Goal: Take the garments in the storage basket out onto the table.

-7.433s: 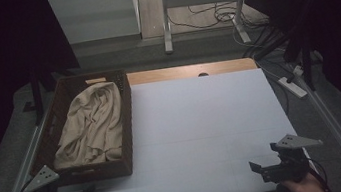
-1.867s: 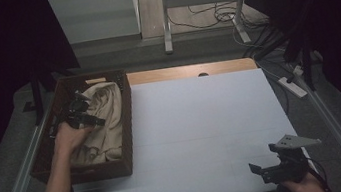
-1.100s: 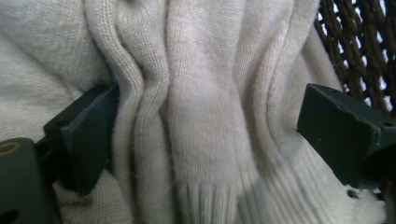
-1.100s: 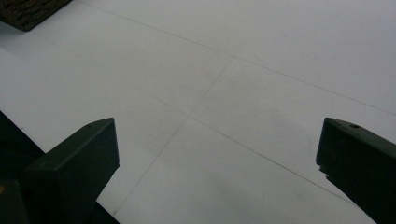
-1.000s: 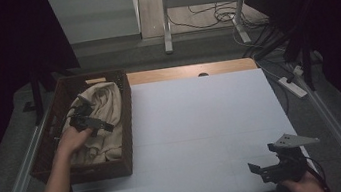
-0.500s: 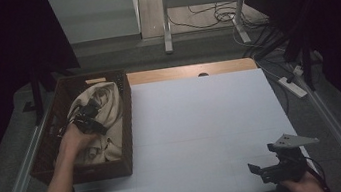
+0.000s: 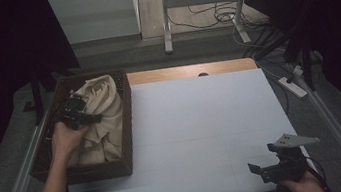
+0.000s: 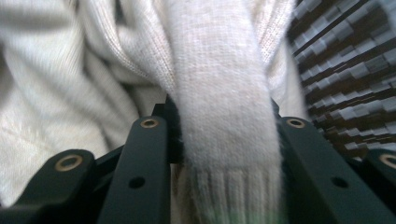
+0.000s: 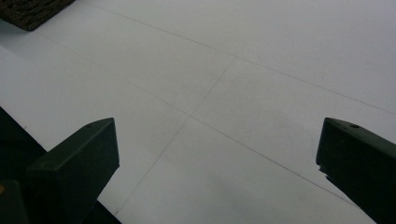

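The left gripper (image 7: pixel 92 118) has just been closing and is now clamped on a knitted sleeve of the sweater (image 8: pixel 224 121), lying in the basket (image 7: pixel 127 127) at the left. The right gripper (image 7: pixel 265 172) waits with jaws apart (near right). Next move, I think: lift the sweater out onto the table (image 7: pixel 202 122).

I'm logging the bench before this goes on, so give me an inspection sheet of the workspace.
Surface: white table, bare, faint seam lines.
Job's things: cream sweater bunched in the dark woven basket at the table's left edge.
Clutter: nothing seen.
Grippers: left gripper shut on a ribbed-end fold of the sweater, its jaws having just been closing; right gripper open over the table's near right corner.
Cables: loose cords on the floor beyond; power strip at right.
Surroundings: dark, white table legs behind.
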Available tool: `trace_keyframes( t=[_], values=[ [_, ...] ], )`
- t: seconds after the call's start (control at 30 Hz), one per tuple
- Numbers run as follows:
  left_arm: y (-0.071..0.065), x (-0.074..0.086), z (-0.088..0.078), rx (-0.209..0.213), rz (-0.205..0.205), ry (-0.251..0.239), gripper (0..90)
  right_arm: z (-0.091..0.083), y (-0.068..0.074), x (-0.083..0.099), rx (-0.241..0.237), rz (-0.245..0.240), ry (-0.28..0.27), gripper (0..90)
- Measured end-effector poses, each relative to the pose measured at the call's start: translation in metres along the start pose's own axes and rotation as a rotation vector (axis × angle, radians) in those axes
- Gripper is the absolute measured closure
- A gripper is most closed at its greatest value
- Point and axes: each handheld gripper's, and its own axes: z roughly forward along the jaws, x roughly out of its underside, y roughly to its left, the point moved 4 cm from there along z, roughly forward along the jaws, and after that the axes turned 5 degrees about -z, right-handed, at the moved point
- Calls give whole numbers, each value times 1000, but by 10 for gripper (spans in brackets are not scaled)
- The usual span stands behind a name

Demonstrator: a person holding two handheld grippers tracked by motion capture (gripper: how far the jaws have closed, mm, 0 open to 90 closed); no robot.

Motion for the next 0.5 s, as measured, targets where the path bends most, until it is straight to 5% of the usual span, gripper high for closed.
trace_keyframes(
  t=[0.5],
  values=[
    [-11, -34, -75, 110, -34, -218, 681, 0, 0, 0, -1, 3, -3, 0]
  ],
)
